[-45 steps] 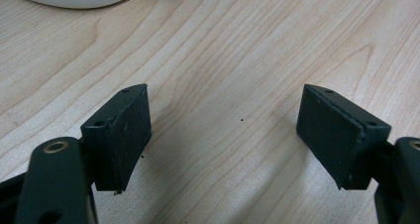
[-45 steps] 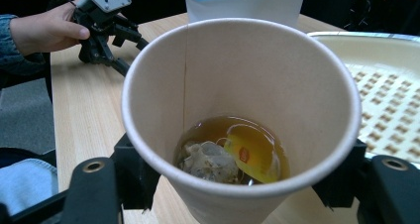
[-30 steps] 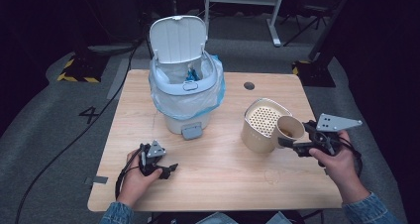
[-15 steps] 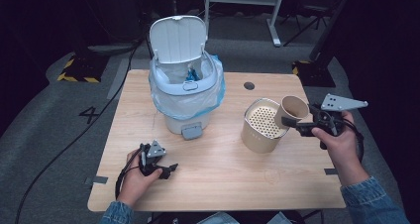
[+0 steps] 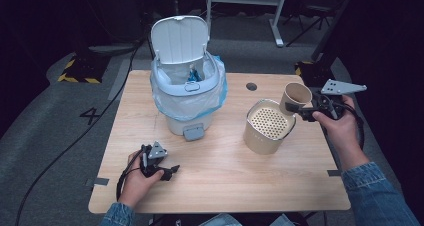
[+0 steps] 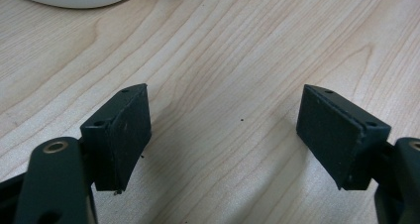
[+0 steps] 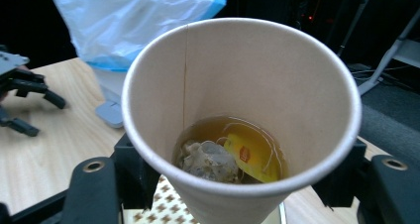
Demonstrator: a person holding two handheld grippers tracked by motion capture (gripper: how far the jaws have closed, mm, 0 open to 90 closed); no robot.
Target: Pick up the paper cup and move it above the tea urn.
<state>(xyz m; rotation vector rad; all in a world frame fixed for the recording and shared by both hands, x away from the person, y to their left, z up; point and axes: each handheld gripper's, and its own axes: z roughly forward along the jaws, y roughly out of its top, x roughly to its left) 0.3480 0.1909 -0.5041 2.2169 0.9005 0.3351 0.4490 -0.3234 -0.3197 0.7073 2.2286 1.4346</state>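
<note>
gripping a paper cup (image 7: 237,115) in clamped right tongs (image 5: 306,106), tilted above the perforated canister (image 5: 268,126), probably a teabag (image 7: 208,160) in tea, left tongs (image 6: 225,135) apart, low over the bench (image 5: 225,176)

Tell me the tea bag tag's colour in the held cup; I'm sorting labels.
Yellow with a small red mark, on the tag inside the paper cup; clearest in the right gripper view.

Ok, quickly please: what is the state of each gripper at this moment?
Left gripper: open, holding nothing, low over the wooden table.
Right gripper: closed on the tan paper cup with tea and a teabag.
</note>
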